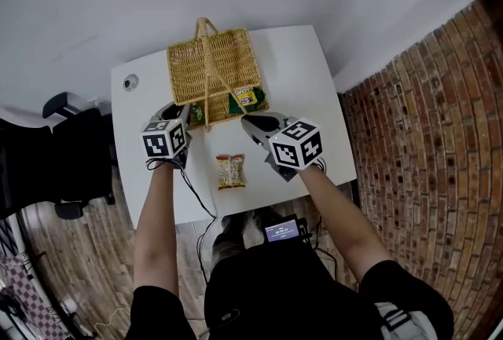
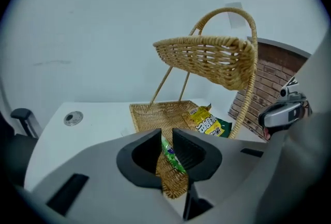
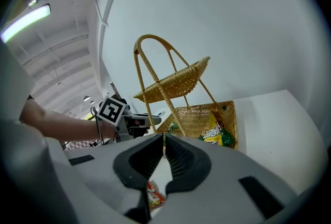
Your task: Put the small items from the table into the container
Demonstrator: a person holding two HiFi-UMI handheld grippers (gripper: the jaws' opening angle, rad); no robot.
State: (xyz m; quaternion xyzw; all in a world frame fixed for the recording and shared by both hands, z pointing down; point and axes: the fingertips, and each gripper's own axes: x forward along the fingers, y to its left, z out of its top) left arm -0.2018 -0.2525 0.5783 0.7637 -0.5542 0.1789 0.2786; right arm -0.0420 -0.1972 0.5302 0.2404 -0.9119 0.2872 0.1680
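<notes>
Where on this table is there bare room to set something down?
Bare table lies right of the basket and left of it around the grommet. Crowded: the basket's near edge, with the left gripper, right gripper, yellow-green packet and green packet; the orange packet sits just before it.

A: How is the scene being lit?
B: Brightly, evenly; a ceiling strip light [image 3: 25, 22] is being shown glowing.
A: Any distortion?
B: Both gripper views are being bowed and ringed in black at the edges.
</notes>
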